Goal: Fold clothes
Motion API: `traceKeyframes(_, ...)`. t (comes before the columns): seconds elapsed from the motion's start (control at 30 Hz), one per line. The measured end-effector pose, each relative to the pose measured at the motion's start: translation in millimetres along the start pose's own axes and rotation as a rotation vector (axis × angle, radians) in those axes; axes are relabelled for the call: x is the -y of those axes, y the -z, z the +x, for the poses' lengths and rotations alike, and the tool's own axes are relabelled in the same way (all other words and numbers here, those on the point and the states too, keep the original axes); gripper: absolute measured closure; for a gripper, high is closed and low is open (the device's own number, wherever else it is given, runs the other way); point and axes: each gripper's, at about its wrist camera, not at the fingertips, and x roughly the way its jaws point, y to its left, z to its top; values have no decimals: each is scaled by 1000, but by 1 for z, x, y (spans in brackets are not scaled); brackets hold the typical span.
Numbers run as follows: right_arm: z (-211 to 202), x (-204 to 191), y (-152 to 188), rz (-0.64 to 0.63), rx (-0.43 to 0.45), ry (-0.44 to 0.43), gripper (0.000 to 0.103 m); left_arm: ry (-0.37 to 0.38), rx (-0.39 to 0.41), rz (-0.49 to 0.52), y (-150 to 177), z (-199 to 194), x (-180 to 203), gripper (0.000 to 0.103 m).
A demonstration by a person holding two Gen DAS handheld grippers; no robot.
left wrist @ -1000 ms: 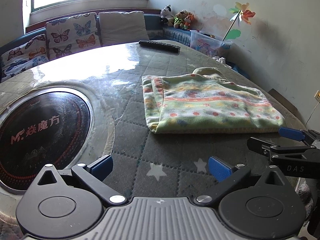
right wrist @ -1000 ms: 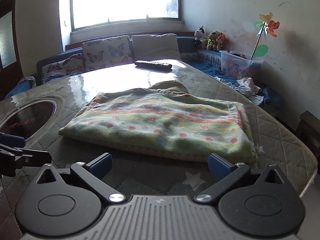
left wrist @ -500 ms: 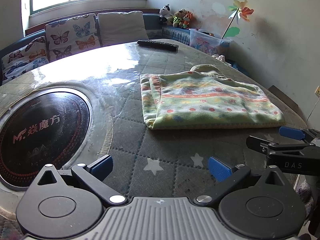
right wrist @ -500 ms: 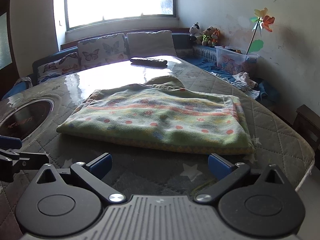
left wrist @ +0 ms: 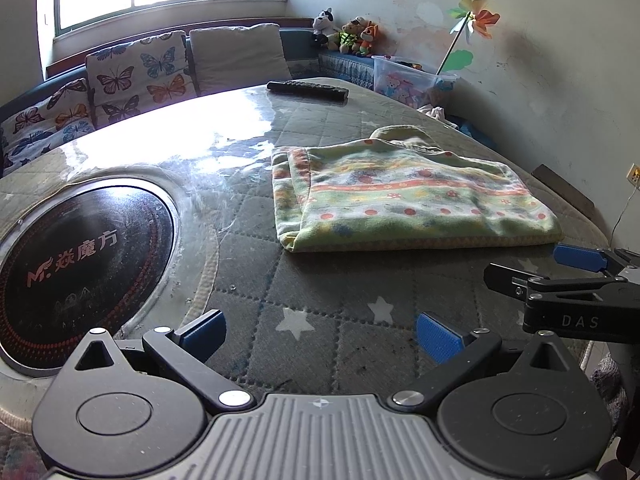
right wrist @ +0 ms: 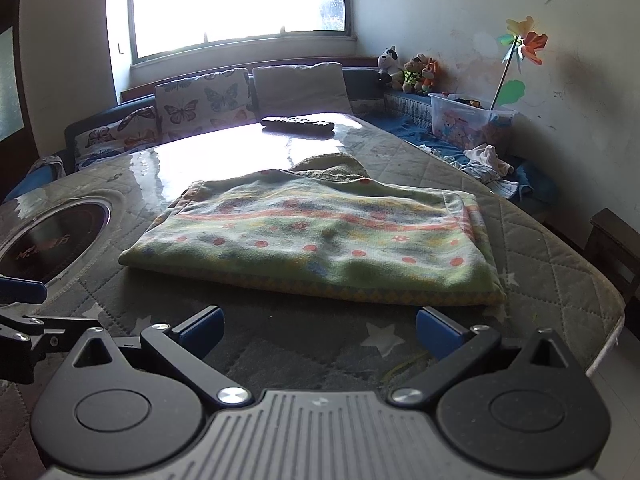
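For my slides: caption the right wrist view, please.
Both open grippers hover short of a folded patterned garment on the quilted table.

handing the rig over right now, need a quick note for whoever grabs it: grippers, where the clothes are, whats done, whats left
Left gripper: open, empty, hovering over the quilted table cover, short of the garment.
Right gripper: open, empty, just short of the garment's near edge.
The green patterned garment lies folded into a flat rectangle on the table, touched by neither gripper. A bit of olive fabric sticks out at its far edge.
A remote control sits at the far side, clear of the work.
Done: the garment looks folded.
Left: probably tidy the far edge or fold once more; your call.
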Motion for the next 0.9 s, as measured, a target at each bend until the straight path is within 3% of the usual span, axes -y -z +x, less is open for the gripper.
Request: traceKeyframes(0.9, -17, 2, 6, 12, 25, -6, 0, 2, -1, 42, 9, -8, 21, 0)
